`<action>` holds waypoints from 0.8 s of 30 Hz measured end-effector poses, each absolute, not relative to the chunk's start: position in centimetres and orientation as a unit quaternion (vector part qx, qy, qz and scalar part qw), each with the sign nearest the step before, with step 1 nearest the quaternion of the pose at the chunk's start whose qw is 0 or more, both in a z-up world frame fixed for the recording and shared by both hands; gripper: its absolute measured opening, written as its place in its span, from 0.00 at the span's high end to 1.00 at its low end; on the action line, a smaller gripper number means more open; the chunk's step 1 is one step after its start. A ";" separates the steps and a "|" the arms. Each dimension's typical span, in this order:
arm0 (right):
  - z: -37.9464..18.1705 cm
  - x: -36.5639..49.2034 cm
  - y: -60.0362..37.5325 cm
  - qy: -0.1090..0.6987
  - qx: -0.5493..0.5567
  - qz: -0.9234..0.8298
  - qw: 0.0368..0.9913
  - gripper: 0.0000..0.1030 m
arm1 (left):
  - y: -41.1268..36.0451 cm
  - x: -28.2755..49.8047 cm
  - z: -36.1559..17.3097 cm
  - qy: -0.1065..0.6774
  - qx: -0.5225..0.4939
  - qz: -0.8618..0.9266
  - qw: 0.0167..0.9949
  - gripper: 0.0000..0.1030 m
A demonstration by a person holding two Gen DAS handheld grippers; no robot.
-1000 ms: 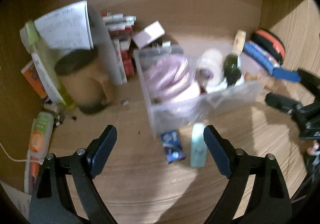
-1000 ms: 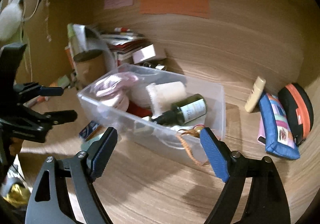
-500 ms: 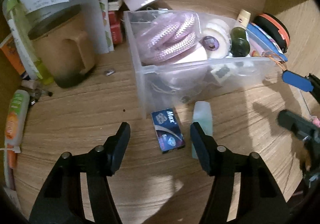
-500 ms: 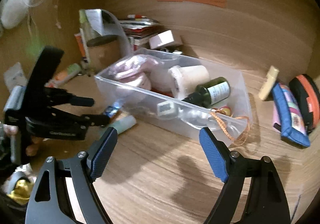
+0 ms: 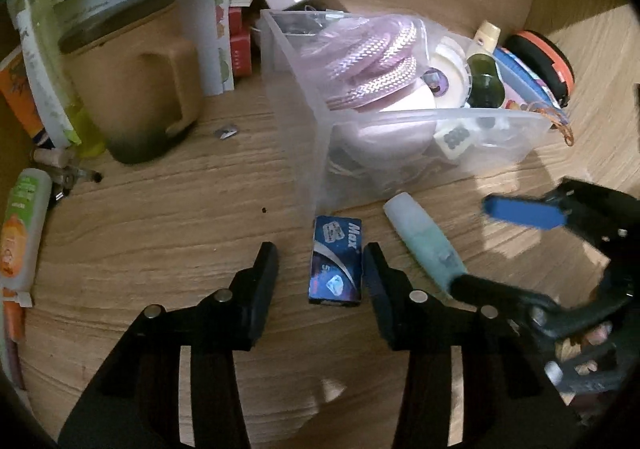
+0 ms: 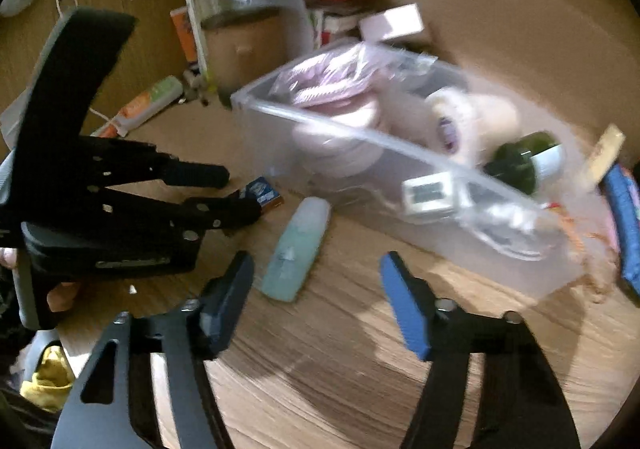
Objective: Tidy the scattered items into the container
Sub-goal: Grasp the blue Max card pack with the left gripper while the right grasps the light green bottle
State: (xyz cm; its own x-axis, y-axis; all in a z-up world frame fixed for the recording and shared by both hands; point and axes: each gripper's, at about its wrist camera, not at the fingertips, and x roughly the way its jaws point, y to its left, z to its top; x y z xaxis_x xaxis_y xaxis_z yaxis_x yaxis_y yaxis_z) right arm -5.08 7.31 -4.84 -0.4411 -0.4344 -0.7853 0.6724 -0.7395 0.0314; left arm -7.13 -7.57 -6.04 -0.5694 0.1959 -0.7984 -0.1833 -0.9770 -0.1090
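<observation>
A clear plastic container (image 5: 400,121) (image 6: 400,157) holds a pink rope bundle, a tape roll, a green bottle and small items. In front of it on the wooden desk lie a small blue "Max" box (image 5: 337,259) (image 6: 262,191) and a pale mint tube (image 5: 426,241) (image 6: 296,249). My left gripper (image 5: 320,269) (image 6: 236,189) is open, low over the desk, with the blue box between its fingers. My right gripper (image 6: 316,289) (image 5: 484,249) is open and its fingers straddle the mint tube's near end.
A tan mug (image 5: 136,89), papers and a stack of books stand at the back left. An orange-green tube (image 5: 20,229) lies at the far left. A blue pouch (image 6: 624,225) and an orange-black case (image 5: 540,65) lie right of the container.
Both grippers have come down and forward. The left one now brackets the blue box with narrower fingers. The right one has swung left toward the mint tube.
</observation>
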 end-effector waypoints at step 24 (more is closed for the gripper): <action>-5.5 -5.5 7.9 0.098 0.427 -0.844 0.309 0.78 | -6.8 -6.5 -5.8 0.018 -0.436 0.888 0.145 0.74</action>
